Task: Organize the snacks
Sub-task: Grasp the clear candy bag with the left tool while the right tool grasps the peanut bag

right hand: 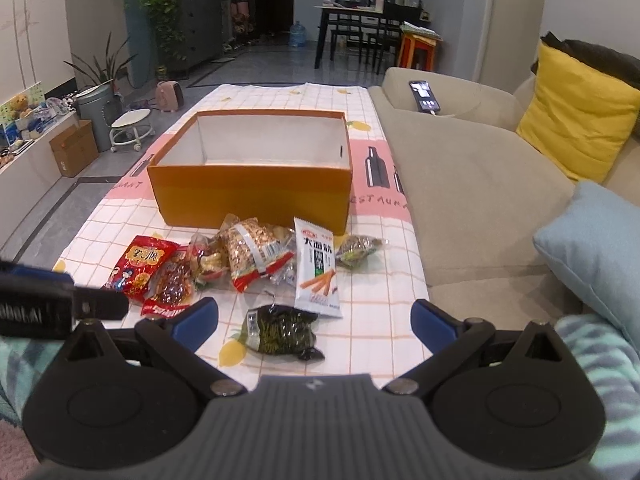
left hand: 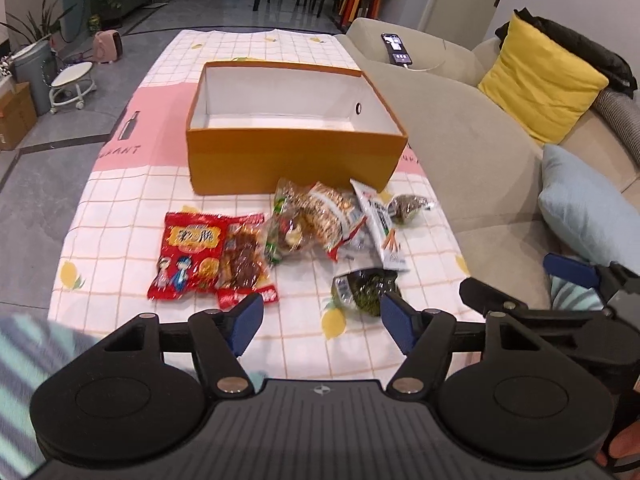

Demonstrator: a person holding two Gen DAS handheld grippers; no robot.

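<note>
Between the open orange cardboard box (right hand: 250, 186) and both grippers, small crinkly plastic snack packets lie on the checked tablecloth (left hand: 132, 208); they look light, soft and probably slippery, so a flat sealed edge seems the best hold. Nearest is the dark green seaweed-like packet (right hand: 280, 332). Left gripper (left hand: 322, 322) and right gripper (right hand: 314, 326) both stand spread and empty, touching nothing.

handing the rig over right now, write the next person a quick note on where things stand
Left gripper: open, holding nothing, above the near table edge.
Right gripper: open, holding nothing, dark green packet on the cloth ahead of it.
Orange box: open and empty, mid-table.
Snacks lie loose in front of the box: red bag, the packets bunched beside it, white stick-snack pack, and a small packet near the box corner.
Done: nothing boxed yet.
Left: move every packet into the box.
</note>
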